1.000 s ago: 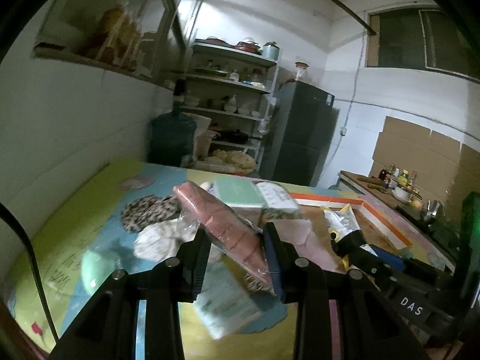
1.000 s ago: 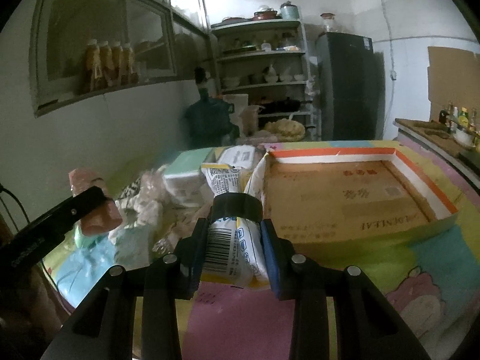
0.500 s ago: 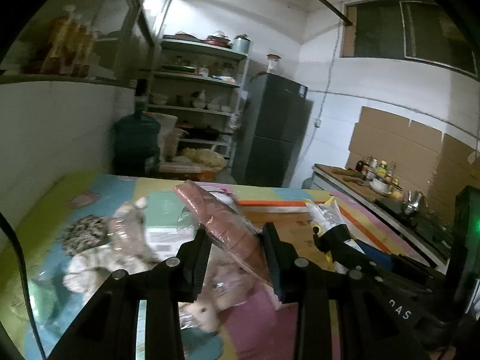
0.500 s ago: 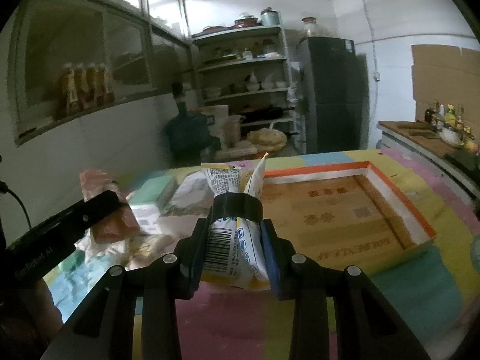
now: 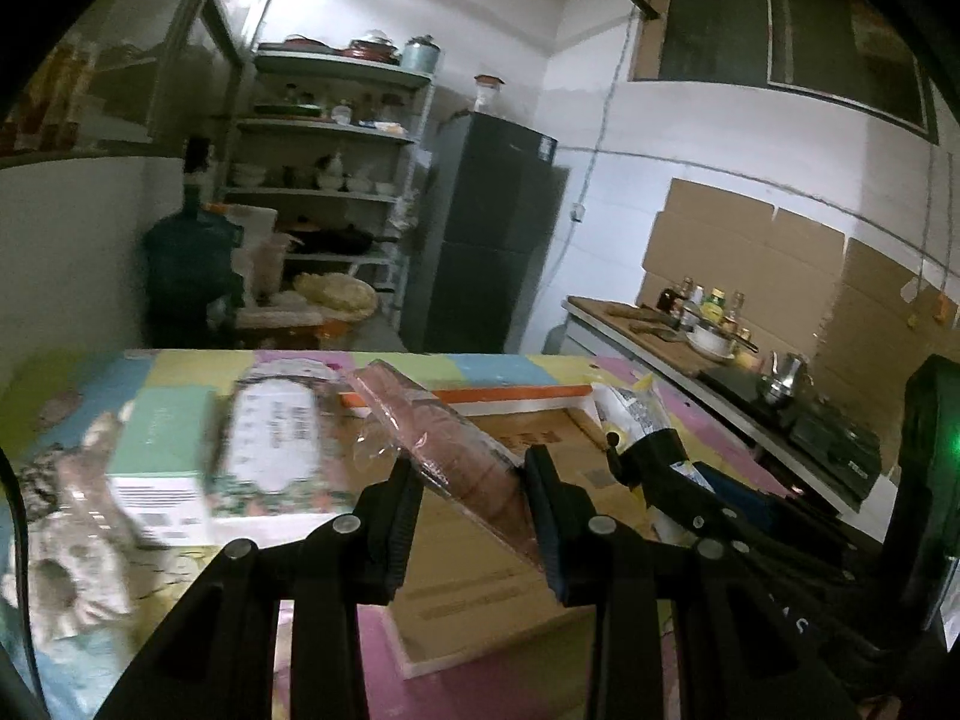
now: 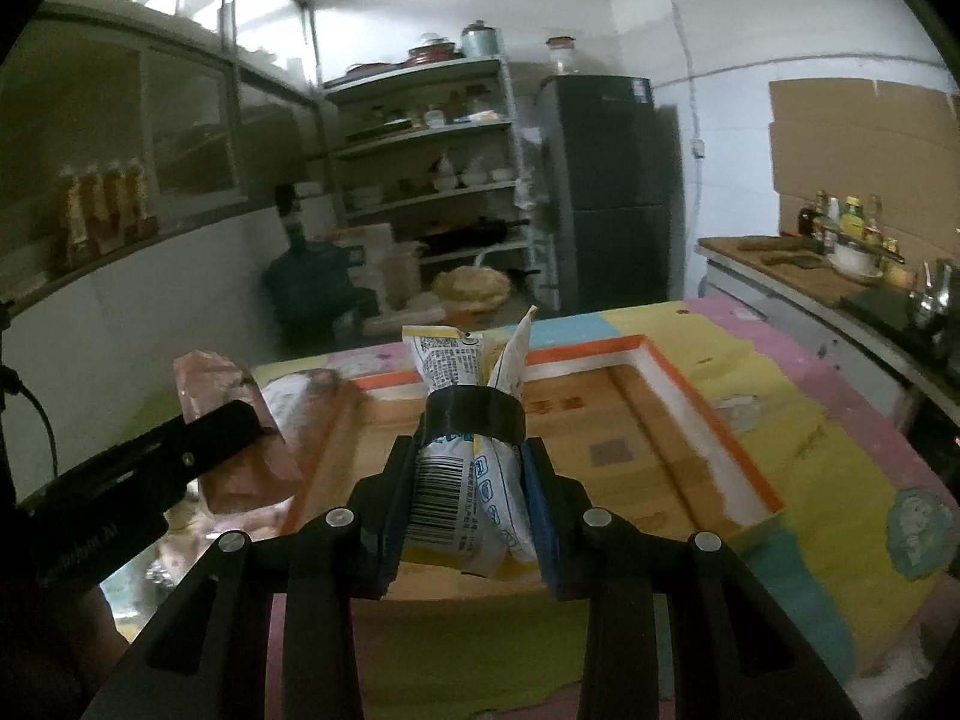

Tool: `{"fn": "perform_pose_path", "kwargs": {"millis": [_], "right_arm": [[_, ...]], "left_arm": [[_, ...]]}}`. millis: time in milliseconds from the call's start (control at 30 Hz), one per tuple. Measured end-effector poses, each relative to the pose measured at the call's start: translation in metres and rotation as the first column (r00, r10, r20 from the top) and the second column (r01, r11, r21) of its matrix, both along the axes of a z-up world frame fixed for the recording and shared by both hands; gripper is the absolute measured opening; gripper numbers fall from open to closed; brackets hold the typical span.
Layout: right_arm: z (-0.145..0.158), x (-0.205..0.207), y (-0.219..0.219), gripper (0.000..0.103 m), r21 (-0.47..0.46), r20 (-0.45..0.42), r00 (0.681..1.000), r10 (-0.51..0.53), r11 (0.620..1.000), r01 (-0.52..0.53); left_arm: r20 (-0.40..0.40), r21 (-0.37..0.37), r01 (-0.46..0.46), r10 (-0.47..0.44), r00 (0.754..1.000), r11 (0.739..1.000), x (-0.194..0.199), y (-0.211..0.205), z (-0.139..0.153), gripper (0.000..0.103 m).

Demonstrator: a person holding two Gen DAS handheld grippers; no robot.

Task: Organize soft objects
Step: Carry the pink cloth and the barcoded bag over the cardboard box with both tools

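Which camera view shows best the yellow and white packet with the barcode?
The right wrist view: the packet fills its centre between the right gripper fingers, barcode readable. The left wrist view shows only its top end at the side, beyond the gripper.

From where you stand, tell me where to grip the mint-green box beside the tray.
Grip the mint-green box across its two long side faces, coming from above. It lies flat, its broad top up, and a patterned pack crowds its right side, so clear that first.
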State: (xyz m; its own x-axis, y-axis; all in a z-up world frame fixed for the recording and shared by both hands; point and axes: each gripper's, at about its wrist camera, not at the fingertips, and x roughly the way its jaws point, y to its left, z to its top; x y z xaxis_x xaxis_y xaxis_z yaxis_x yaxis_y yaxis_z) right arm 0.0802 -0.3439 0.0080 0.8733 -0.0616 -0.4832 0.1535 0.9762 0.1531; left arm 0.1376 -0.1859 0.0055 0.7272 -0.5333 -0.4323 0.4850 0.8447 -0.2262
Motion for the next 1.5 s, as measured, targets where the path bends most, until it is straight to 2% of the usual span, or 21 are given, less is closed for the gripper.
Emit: {"fn": "perform_pose_path", "kwargs": {"millis": [367,800,1500], "right_arm": [[-0.003,0.003,-0.057,0.036,-0.038,-0.018,0.998,-0.061,0.997,0.061],[-0.018,0.019,-0.092,0.036,-0.018,-0.061,0.995,-0.081,0.997,0.08],[-0.046,0.041,-0.111,0.036,0.006,-0.134,0.99,-0.052,0.999,0.054]], "left_arm": [[-0.047,0.016,0.045,-0.044,0.998,0.999,0.019,-0.058,-0.011,0.035],[-0.091,0.07,0.064,-0.058,0.994,0.995,0.04,-0.109,-0.029,0.035],[-0.228,0.077,0.111,-0.09,0.97,0.991,0.068,-0.137,-0.062,0.035]]}}
